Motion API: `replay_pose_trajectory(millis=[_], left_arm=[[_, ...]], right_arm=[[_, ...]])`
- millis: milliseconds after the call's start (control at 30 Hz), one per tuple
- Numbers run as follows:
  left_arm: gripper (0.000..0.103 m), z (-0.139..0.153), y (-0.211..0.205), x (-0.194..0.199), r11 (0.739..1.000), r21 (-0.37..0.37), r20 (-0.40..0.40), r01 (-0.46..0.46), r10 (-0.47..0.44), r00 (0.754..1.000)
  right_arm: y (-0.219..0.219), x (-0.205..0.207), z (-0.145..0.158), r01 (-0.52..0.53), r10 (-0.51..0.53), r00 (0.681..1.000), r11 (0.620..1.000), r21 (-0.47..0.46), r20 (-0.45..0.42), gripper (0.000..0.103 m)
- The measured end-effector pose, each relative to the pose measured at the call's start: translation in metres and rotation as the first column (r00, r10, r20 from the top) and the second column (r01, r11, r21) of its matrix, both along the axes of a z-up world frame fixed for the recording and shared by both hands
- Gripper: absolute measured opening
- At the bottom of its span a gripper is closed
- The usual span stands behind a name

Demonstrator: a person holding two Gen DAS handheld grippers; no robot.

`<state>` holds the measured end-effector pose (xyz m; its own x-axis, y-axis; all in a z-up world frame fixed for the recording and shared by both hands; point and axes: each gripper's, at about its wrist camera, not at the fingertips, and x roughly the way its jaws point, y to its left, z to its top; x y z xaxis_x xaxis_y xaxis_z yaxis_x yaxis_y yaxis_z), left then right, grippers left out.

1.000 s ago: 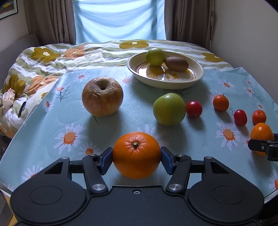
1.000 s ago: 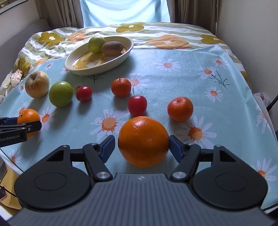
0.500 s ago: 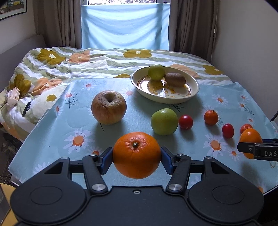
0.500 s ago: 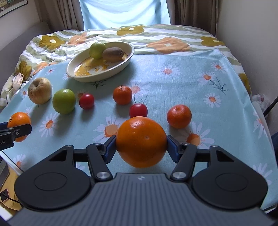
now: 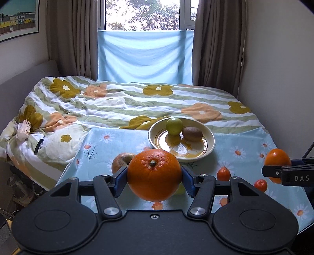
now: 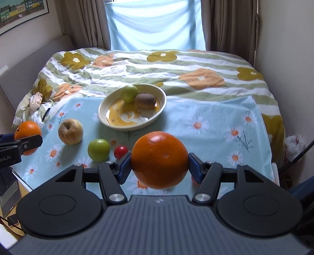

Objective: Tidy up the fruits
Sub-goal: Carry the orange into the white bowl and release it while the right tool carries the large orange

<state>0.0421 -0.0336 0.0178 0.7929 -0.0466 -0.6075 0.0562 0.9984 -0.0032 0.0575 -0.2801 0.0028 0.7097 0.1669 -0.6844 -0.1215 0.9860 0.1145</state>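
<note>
My left wrist camera looks forward over its jaws from the near left, facing the far window. My right wrist camera looks from the near right, angled down more. Both share the bowl and bed.

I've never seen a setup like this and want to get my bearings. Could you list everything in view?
Oranges: 2, orange, one in each gripper, held above the cloth.
Bowl: 1, cream, far middle of the cloth.
Lime: 1, green, in the bowl.
Kiwi: 1, brown, in the bowl beside the lime.
Apples: 2, one wrinkled tan, one green, on the cloth.
Tomato: 1, red, beside the green apple.
Tangerines: 2, orange, right part of the cloth.
Cloth: 1, blue with daisies, over the bed.
Quilt: 1, striped, flowered.
Grippers: 2, black with blue fingers; left, right.
</note>
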Motion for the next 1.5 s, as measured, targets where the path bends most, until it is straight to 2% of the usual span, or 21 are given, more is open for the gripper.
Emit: replay_pose_trajectory(millis=[167,333,733,1067,1200,1500], left_arm=[[0.063,0.019,-0.001,0.013,1.000,0.012,0.026,0.015,-0.015,1.000],[0.063,0.023,0.001,0.038,0.999,0.019,0.029,0.043,-0.043,0.999],[0.063,0.025,0.007,0.123,0.988,0.031,0.013,0.149,-0.149,0.989],[0.063,-0.010,0.007,0.198,0.971,0.040,-0.075,0.236,-0.233,0.970],[0.063,-0.032,0.000,0.222,0.958,0.073,-0.120,0.278,-0.268,0.956],[0.063,-0.083,-0.019,0.256,0.909,0.134,-0.235,0.395,-0.358,0.904]], right_arm=[[0.001,0.011,0.021,-0.007,0.007,1.000,1.000,-0.001,0.012,0.076],[0.005,0.027,0.034,0.006,-0.006,1.000,1.000,-0.003,0.029,0.076],[0.023,0.086,0.038,0.101,-0.101,0.995,0.995,0.026,0.017,0.076],[0.037,0.147,0.022,0.174,-0.173,0.984,0.985,0.020,-0.034,0.076],[0.042,0.168,0.012,0.202,-0.201,0.978,0.979,0.018,-0.058,0.076],[0.044,0.196,-0.014,0.258,-0.254,0.959,0.966,0.014,-0.126,0.076]])
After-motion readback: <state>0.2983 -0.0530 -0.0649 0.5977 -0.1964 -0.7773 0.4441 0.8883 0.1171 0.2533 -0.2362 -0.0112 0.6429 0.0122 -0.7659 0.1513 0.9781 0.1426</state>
